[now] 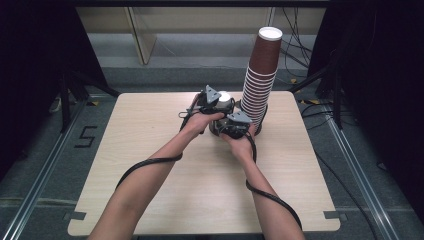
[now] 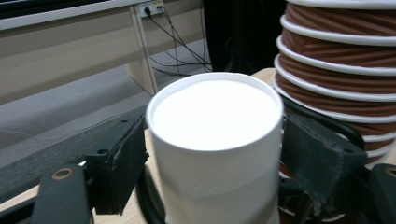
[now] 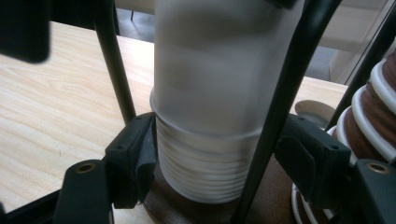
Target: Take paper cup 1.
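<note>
A white cup [image 2: 215, 140], upside down, stands toward the table's [image 1: 150, 200] twelve o'clock edge on a short stack of white cups [image 3: 201, 172]. The left gripper [image 2: 212, 154] clasps its upper wall, pads pressed on both sides. The right gripper [image 3: 210, 158] brackets the stack below; whether it pinches I cannot tell. A tall brown cup stack [image 1: 260, 75] rises at three o'clock, just beside

both forearms reach in from six o'clock toward the centre, the left gripper [image 1: 210, 101] at eleven o'clock of the right gripper [image 1: 234, 125], each with jaws parted.
</note>
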Demonstrator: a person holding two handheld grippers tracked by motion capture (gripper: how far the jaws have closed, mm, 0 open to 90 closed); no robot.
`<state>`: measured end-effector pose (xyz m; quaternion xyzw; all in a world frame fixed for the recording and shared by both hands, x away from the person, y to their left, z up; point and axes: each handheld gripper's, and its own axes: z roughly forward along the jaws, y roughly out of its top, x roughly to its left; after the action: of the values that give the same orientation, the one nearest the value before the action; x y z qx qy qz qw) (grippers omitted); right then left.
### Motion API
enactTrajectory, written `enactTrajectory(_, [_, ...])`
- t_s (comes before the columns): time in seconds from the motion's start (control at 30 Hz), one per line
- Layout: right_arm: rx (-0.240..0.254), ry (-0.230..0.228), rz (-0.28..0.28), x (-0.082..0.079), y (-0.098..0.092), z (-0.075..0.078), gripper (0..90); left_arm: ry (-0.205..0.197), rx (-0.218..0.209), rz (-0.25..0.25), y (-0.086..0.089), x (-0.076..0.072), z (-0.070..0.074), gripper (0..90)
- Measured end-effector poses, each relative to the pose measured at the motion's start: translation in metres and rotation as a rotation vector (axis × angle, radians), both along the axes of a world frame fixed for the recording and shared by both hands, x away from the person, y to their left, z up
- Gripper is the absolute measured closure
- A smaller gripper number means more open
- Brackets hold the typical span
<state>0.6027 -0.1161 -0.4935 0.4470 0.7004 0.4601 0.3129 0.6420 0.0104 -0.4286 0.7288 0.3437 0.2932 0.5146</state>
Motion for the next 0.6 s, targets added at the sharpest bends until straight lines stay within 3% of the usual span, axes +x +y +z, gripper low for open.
enactTrajectory(0.07, [-0.002, 0.013, 0.009, -0.001, 0.000, 0.000, 30.9, -0.004, 0.006, 0.001, -0.001, 0.000, -0.001, 22.6])
enactTrajectory(0.13, [0.001, 0.004, -0.019, -0.002, 0.003, -0.003, 31.8, -0.004, 0.007, 0.008, -0.001, 0.002, -0.002, 23.1])
enactTrajectory(0.2, [-0.004, -0.011, -0.028, -0.002, 0.002, -0.005, 33.9, -0.006, 0.005, 0.008, -0.001, 0.003, -0.002, 26.8])
enactTrajectory(0.27, [-0.001, 0.005, -0.028, -0.002, 0.002, -0.006, 35.3, -0.015, 0.009, -0.001, -0.002, 0.003, -0.002, 30.0])
enactTrajectory(0.3, [-0.008, -0.016, -0.035, -0.002, 0.003, -0.008, 35.2, -0.022, 0.013, -0.003, -0.003, 0.002, -0.001, 30.5])
enactTrajectory(0.43, [-0.005, -0.007, -0.025, -0.001, 0.003, -0.007, 35.7, -0.018, 0.000, 0.001, -0.003, 0.002, -0.001, 31.2])
enactTrajectory(0.6, [-0.017, -0.015, -0.027, -0.001, 0.001, -0.004, 37.4, -0.050, -0.031, 0.010, -0.002, -0.001, 0.011, 32.5])
